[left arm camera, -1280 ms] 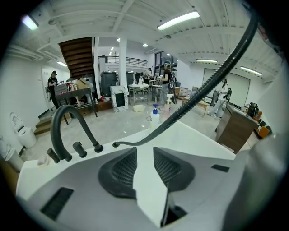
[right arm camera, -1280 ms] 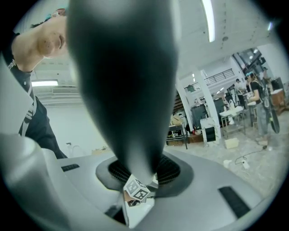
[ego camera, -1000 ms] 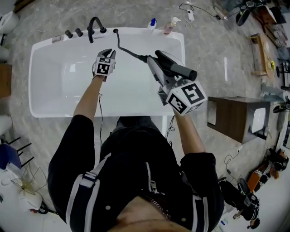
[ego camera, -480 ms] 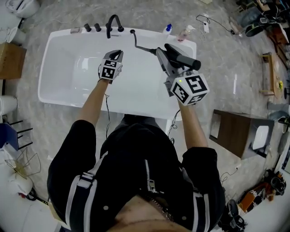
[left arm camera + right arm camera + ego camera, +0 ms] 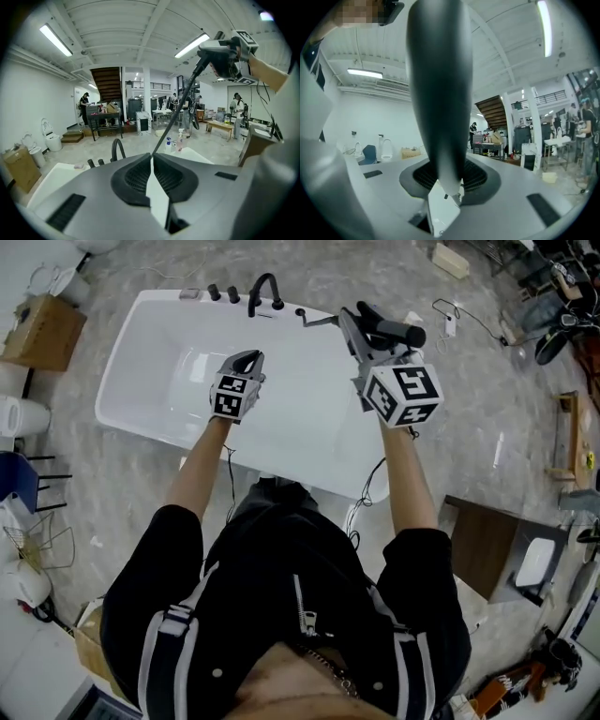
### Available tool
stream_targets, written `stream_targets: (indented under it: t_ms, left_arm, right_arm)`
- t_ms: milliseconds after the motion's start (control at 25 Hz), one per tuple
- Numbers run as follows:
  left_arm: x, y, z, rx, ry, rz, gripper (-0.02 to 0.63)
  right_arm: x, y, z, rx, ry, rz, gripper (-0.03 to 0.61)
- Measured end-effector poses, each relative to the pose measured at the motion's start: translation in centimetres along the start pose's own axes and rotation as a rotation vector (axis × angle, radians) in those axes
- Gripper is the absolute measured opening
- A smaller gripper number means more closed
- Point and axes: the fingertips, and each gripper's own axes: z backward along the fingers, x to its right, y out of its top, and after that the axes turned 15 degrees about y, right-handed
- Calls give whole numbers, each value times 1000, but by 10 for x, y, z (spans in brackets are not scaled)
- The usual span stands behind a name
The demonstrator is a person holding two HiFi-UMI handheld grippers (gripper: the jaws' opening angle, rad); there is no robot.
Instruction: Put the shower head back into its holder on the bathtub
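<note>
The black shower head (image 5: 392, 331) lies crosswise in my right gripper (image 5: 361, 329), which is shut on its handle above the white bathtub's (image 5: 141, 381) far right corner. In the right gripper view the dark handle (image 5: 439, 93) stands up between the pads of that gripper (image 5: 445, 183). Its black hose (image 5: 319, 322) runs back to the fitting on the far rim, right of the arched black faucet (image 5: 265, 292). My left gripper (image 5: 248, 358) hangs over the middle of the tub. That gripper (image 5: 152, 157) is shut with nothing in it, and the hose (image 5: 180, 108) rises behind it.
Two black knobs (image 5: 223, 293) stand left of the faucet. Two bottles (image 5: 174, 143) sit on the tub's far right rim. A cardboard box (image 5: 42, 329) is on the floor at the left. A brown cabinet (image 5: 483, 545) stands at the right.
Both grippers have risen above the tub. The right one has carried the shower head toward the far rim, and the hose now hangs shorter.
</note>
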Motion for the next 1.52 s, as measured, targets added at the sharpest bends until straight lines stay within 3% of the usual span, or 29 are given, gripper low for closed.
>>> stream_targets:
  t_ms: [360,1000,1520]
  left_arm:
    - [-22,8,25,37,49,35,37]
    - [-87,21,13,89,5,25,37]
    - [-141,8,2,72,13,43,37]
  right_arm:
    - [12,15,-16,51,-18,5,129]
    - [35,45,-91,60,-119,75,129]
    - [43,19,-142,-20,-125,76,129]
